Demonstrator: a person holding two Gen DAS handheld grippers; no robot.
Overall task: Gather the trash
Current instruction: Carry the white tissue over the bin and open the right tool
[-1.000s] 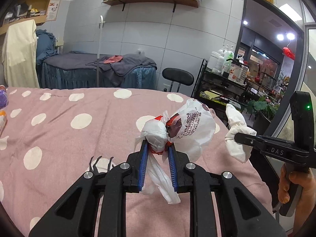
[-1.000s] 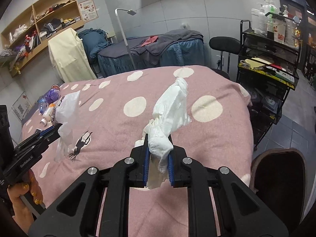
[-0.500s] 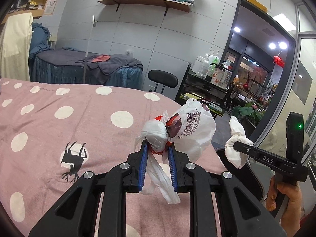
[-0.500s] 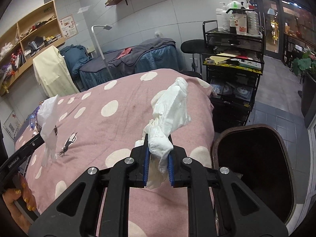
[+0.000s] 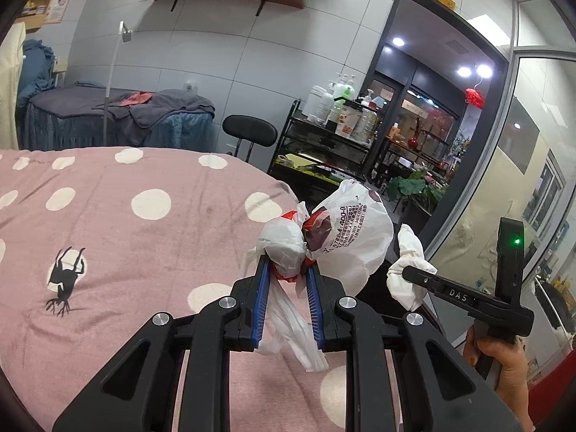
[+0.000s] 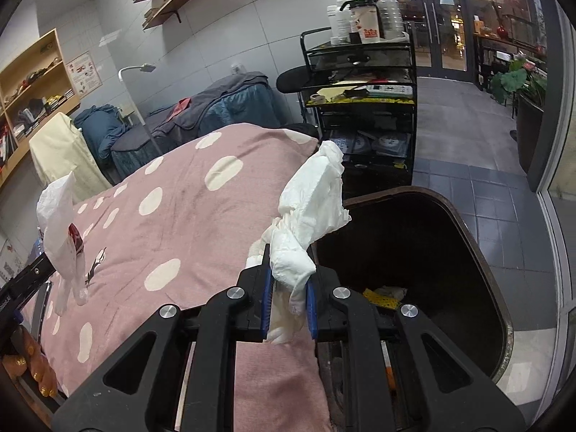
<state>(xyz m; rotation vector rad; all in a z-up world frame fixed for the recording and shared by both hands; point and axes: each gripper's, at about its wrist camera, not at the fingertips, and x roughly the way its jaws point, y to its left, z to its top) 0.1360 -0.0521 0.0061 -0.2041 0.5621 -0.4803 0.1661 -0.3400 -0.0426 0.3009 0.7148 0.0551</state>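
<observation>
My left gripper [image 5: 288,270] is shut on a crumpled white plastic bag [image 5: 345,237] with red and black print, held above the right end of the pink spotted bed [image 5: 144,237]. My right gripper [image 6: 288,280] is shut on a wad of white tissue [image 6: 313,198], held over the bed's edge beside a dark brown trash bin [image 6: 468,237]. The bin holds some scraps at its bottom. In the left wrist view the right gripper [image 5: 414,273] shows with the tissue [image 5: 408,259]. In the right wrist view the left gripper's bag [image 6: 59,216] shows at far left.
A black wire cart [image 6: 363,82] with bottles stands beyond the bin. A black stool [image 5: 250,133] and a second bed with dark blue covers [image 5: 118,115] stand by the tiled wall. Glass doors and grey floor tiles [image 6: 468,136] lie to the right.
Both grippers have swung right, from over the bed toward its end. The trash bin has come fully into the right wrist view. Both loads stay gripped.
</observation>
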